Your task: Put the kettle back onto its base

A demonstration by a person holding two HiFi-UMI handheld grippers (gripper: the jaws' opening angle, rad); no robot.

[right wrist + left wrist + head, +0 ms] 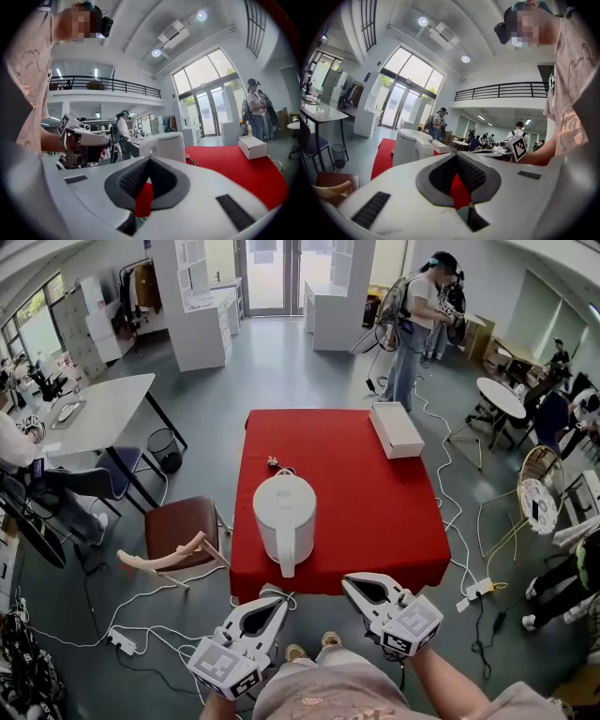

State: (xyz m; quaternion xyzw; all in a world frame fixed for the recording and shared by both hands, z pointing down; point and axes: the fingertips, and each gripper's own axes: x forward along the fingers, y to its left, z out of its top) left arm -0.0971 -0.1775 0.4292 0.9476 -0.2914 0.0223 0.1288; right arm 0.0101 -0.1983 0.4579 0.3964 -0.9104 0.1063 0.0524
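Red cloth covers the counter (384, 512) in front of both claws. The left claw (277, 602) and right claw (350, 582) hang at its near edge, each with jaws closed on nothing. Beyond them the smooth white kettle (284, 510) stands upright mid-counter, lid on, handle toward the person. A flat white box (396, 429) lies at the far right corner. A brown chair (183, 527) stands to the left.

Grey floor (281, 371), cables (450, 484) strewn about. Glass doors (267, 273) far end, daylight through. White shelving (197, 306); white desk (103, 409) left; brown chair (183, 526). Railed mezzanine (501, 89), round ceiling lights (423, 21).
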